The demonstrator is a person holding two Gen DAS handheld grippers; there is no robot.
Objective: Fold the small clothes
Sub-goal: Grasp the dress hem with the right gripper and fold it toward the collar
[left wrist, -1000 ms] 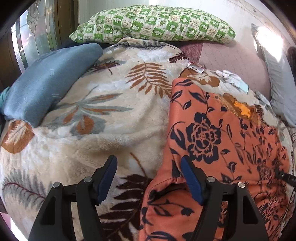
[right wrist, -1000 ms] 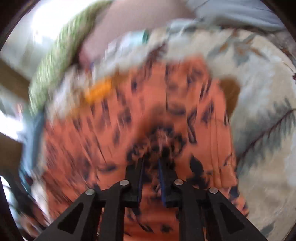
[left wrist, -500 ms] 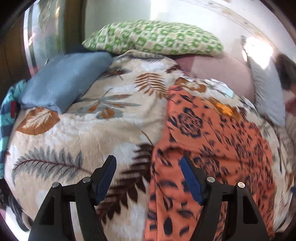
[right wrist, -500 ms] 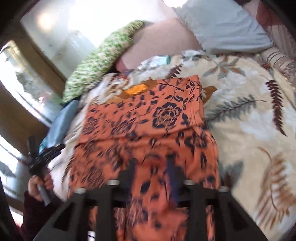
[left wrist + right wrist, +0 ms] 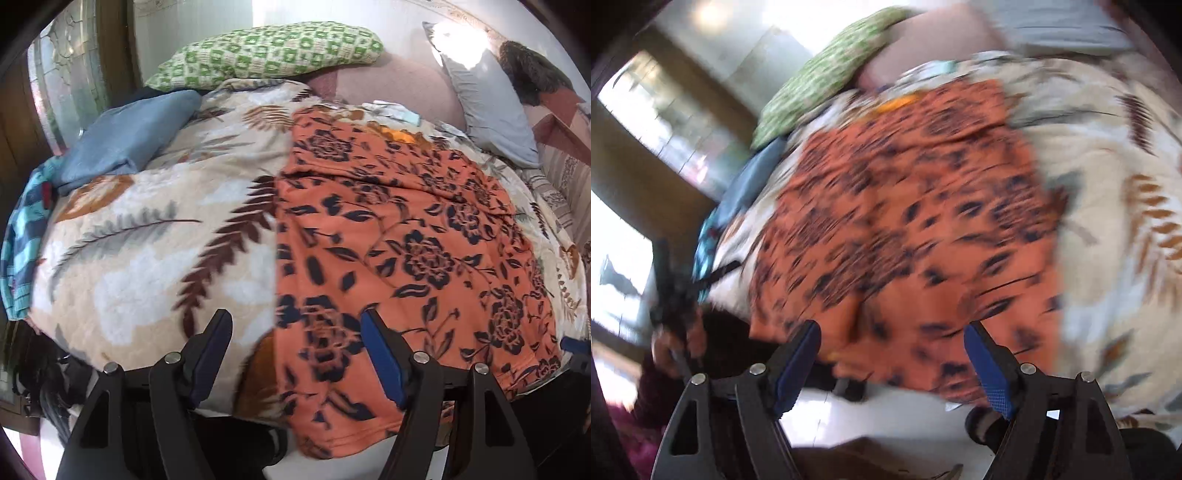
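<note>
An orange garment with dark blue flowers (image 5: 402,236) lies spread flat on the leaf-patterned blanket (image 5: 140,236), its near hem hanging over the bed's front edge. My left gripper (image 5: 295,358) is open above that hem at the garment's left border, nothing pinched between its blue pads. In the blurred right wrist view the same orange garment (image 5: 908,221) fills the middle. My right gripper (image 5: 892,365) hangs in front of the bed edge, its jaws opening, with no cloth between them. The left gripper (image 5: 670,295) shows there at far left, held by a hand.
A green checked pillow (image 5: 266,51) and a grey pillow (image 5: 487,107) lie at the head of the bed. A blue folded cloth (image 5: 125,136) and a teal patterned cloth (image 5: 22,243) sit on the left side. White floor (image 5: 886,417) shows below the bed's front edge.
Both grippers have pulled back toward the bed's front edge. The right gripper, shut on the orange cloth a second ago, has opened and let it go. The garment now lies flat.
</note>
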